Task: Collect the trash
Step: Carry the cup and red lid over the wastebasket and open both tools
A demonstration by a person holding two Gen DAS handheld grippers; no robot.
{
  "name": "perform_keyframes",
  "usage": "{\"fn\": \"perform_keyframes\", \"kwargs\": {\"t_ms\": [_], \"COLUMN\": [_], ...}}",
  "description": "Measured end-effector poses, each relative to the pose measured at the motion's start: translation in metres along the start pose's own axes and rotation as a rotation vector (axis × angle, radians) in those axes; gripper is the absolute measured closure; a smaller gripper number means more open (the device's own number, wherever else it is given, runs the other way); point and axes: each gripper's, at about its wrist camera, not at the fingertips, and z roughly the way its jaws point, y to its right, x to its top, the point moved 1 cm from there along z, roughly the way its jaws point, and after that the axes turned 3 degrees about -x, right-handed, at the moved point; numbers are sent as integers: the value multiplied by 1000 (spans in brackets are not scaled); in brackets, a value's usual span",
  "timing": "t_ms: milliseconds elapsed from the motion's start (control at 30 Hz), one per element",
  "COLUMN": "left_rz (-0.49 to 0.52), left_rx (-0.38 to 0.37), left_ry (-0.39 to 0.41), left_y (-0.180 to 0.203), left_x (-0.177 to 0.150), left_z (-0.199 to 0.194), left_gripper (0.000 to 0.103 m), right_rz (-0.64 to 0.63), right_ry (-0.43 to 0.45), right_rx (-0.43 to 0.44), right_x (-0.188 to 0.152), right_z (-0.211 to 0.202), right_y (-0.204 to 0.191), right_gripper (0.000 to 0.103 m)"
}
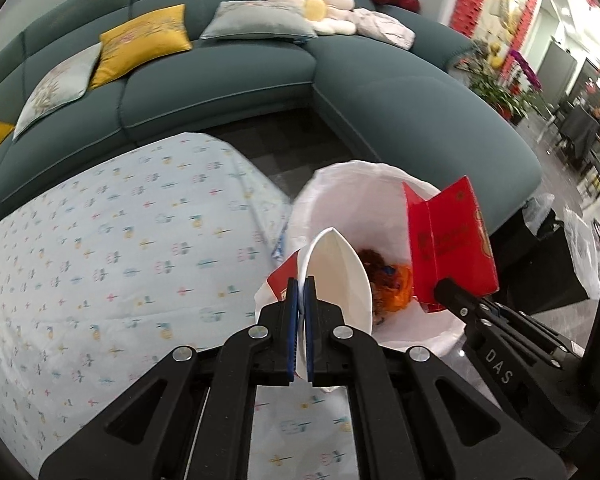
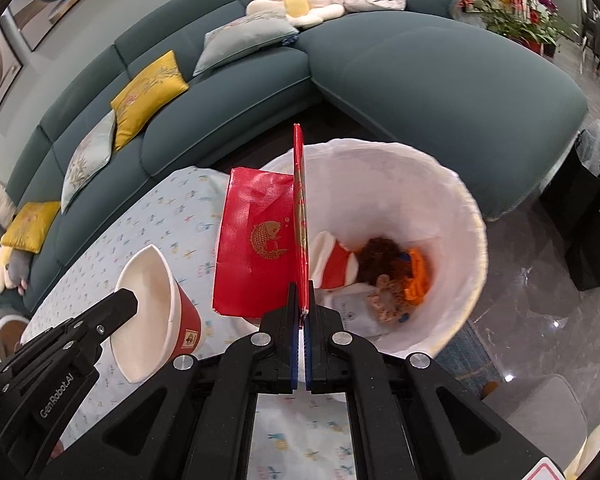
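Observation:
My left gripper (image 1: 299, 280) is shut on the rim of a squashed red-and-white paper cup (image 1: 340, 276), held over the near edge of the white-lined trash bin (image 1: 340, 184). My right gripper (image 2: 302, 286) is shut on a red paper packet with a gold fish (image 2: 256, 244), held upright at the left rim of the bin (image 2: 460, 216). In the right wrist view the cup (image 2: 156, 312) hangs to the left in the left gripper (image 2: 126, 300). Inside the bin lie another red-and-white cup (image 2: 336, 264), orange scraps (image 2: 418, 276) and brown waste (image 2: 382, 252).
A table under a pale patterned cloth (image 1: 120, 248) lies left of the bin. A curved teal sofa (image 1: 400, 112) with yellow and grey cushions wraps behind it. Potted plants (image 1: 500, 88) stand at the far right. Dark bags (image 2: 592, 220) sit on the glossy floor to the right.

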Motion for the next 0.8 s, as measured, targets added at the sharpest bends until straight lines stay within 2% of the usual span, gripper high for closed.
{"fn": "perform_keyframes", "kwargs": {"t_ms": [167,367,400,433,467,500,533,667,800], "left_rz": [44,49,48,47,44,39,40,40,29], "left_rx": [-28,-56,-56,-49,-42,-32,-24,-10,0], "left_ry": [-13,-34,-35,-36,-36,-26,-13,-13,-9], "left_y": [26,43,44,44,43,43,43,38,33], "left_x": [7,14,15,16,16,16,16,14,12], "left_z": [10,20,21,21,21,19,17,15,11], "left_gripper": [100,98,95,83,66,61,58,58,58], "right_rz": [18,27,27,29,34,39,42,39,29], "right_ry": [4,7,8,10,15,15,15,16,17], "right_rx": [-16,-31,-34,-38,-41,-39,-37,-36,-35], "right_x": [2,9,9,10,11,12,12,12,10], "right_z": [0,3,3,4,3,4,4,4,1], "right_y": [21,34,35,35,36,37,37,36,34], "right_gripper": [101,100,97,94,91,89,89,89,82]}}
